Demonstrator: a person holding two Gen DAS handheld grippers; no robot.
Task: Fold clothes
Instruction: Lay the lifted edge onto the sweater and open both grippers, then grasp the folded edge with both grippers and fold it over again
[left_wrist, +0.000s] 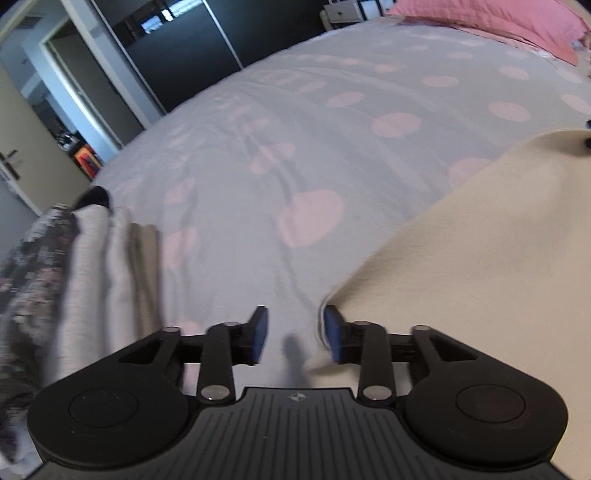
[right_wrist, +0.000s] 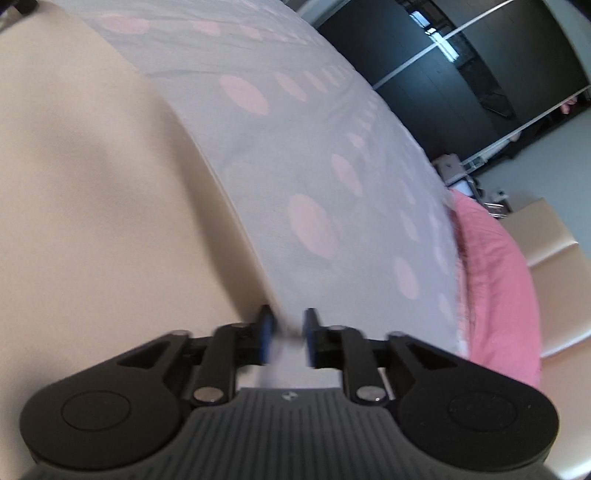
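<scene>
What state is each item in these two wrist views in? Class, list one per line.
Cream fabric garment: spread flat on the bed, held by neither gripper.
Grey bedspread with pink dots: laid out, slightly creased.
Stack of folded clothes: piled beside the left gripper.
Left gripper: open.
Right gripper: open.

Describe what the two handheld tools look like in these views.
Both look alike. The left tool and right tool each have two flat blue pads on black linkage arms joined by silver pivot pins. Behind these sit two round black housings beside a grey ribbed plate with a small star-like emblem. No cables or sleeves show.
</scene>
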